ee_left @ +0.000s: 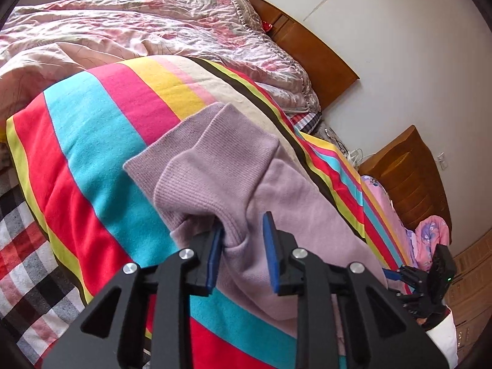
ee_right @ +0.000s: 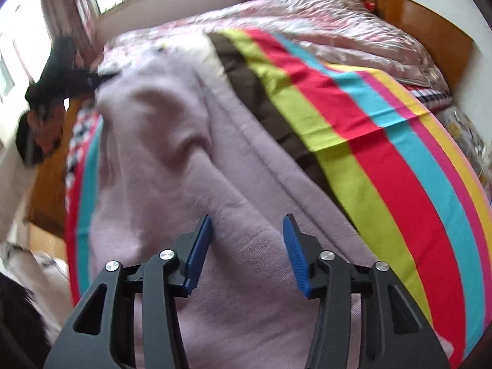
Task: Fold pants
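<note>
Lilac pants (ee_left: 233, 178) lie on a striped blanket (ee_left: 92, 141) on the bed. Their two ribbed cuffs (ee_left: 196, 153) lie stacked, pointing away from me. My left gripper (ee_left: 243, 233) is open just above the legs behind the cuffs, with cloth between its blue pads. In the right wrist view the pants (ee_right: 160, 153) fill the frame, bunched and wrinkled. My right gripper (ee_right: 247, 233) is open over the cloth, with a raised fold between its jaws. The right gripper also shows at the lower right of the left wrist view (ee_left: 396, 275).
A pink quilt (ee_left: 138, 30) is heaped at the head of the bed, against a wooden headboard (ee_left: 310, 40). A wooden nightstand (ee_left: 409, 178) stands by the wall. A plaid sheet (ee_left: 21, 261) shows at the blanket's left edge.
</note>
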A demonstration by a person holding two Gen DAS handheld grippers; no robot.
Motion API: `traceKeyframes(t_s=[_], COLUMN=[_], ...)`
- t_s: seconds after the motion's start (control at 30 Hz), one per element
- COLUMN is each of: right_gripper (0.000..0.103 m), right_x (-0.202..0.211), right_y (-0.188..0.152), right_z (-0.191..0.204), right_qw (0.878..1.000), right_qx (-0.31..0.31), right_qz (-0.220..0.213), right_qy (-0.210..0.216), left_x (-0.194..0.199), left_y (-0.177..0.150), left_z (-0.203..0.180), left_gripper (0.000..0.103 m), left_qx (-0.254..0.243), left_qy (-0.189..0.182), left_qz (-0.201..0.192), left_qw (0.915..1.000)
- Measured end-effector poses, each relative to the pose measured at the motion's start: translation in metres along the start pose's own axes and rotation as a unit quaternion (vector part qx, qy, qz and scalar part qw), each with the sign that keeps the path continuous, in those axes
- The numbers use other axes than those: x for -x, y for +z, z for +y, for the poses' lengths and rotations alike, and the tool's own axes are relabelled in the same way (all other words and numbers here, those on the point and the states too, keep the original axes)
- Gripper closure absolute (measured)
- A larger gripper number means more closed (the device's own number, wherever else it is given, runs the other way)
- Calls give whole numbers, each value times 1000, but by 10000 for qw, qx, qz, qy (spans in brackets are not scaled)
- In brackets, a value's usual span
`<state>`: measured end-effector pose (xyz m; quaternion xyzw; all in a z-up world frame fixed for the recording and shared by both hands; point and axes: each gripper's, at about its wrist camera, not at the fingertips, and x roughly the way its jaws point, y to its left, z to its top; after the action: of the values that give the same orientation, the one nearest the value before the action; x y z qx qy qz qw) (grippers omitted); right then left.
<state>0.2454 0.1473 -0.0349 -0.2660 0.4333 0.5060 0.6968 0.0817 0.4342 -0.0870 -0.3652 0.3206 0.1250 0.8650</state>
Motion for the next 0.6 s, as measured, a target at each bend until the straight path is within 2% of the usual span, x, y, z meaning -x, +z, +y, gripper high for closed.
traceKeyframes(t_s=[0.03,0.07,0.1,0.17,0.27,0.3,0.4,0.43,0.47,0.5,0.53,0.6], right_gripper=[58,63,77,91,94,95,95,95,95,94,91,51], right_x=[-3,-4,-3,1,18,36,81,94,97,88,79,32], right_y=[0,0,0,-2,-6,-5,-2,-2,0,2,2,-2], right_z=[1,2,3,17,36,40,38,35,29,19,13,-8], right_qw=[10000,10000,9999,9990,9939,9885,9716,9649,9638,9690,9725,9842], right_qx=[18,32,21,192,459,416,113,-29,-146,-285,-363,-584], right_qz=[4,-50,-123,-233,-462,-778,-1549,-1781,-1826,-1652,-1501,-719], right_qy=[-22,-48,-65,-343,-894,-1231,-1784,-1932,-1934,-1816,-1741,-1511], left_x=[-1,-1,0,6,31,44,86,93,96,92,77,37], left_y=[2,3,5,11,24,29,38,37,38,38,39,37], left_z=[0,0,-3,-14,-41,-52,-80,-85,-90,-91,-83,-57], left_gripper=[79,84,91,92,92,92,92,92,92,92,92,92], left_qx=[-23,-43,-81,-288,-643,-756,-1067,-1180,-1282,-1323,-1256,-947], left_qy=[-6,-4,-2,-39,-106,-148,-478,-483,-444,-322,-74,384], left_qz=[7,-3,-20,-167,-688,-922,-1531,-1639,-1707,-1663,-1447,-959], left_qw=[10000,10000,10000,9994,9955,9928,9813,9782,9759,9766,9814,9901])
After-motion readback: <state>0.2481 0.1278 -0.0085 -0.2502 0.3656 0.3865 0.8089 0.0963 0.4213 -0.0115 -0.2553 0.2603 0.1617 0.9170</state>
